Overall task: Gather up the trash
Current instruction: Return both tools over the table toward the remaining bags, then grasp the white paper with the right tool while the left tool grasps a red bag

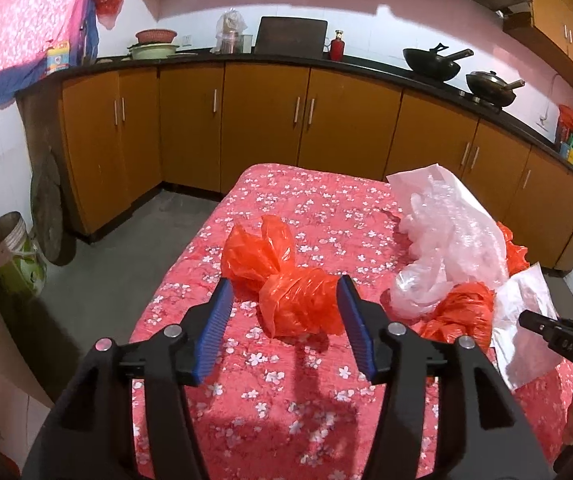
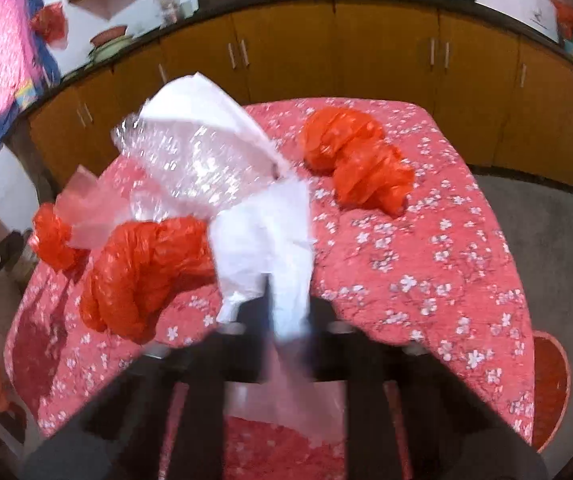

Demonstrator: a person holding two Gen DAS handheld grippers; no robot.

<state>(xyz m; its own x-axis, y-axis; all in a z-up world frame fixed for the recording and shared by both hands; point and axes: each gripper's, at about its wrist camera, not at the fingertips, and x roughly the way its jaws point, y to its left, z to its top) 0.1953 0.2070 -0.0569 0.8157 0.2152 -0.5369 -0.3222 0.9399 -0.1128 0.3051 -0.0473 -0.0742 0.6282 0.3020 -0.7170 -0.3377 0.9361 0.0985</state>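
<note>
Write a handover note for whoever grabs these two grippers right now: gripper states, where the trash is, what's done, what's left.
Left gripper: open, jaws either side of a knotted orange bag on the floral table, not squeezing it.
Right gripper: shut on a white paper scrap.
Trash: clear plastic wrap and two more orange bags lie heaped beside the paper.
Done: paper gripped.
Left: close on the knotted bag, gather the rest; nothing looks binned yet.

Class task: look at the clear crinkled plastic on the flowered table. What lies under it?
Under the clear plastic an orange bag sticks out in front, a second orange piece to one side, with white paper beside it. Whatever lies beneath its middle is covered, apart from the tablecloth.
</note>
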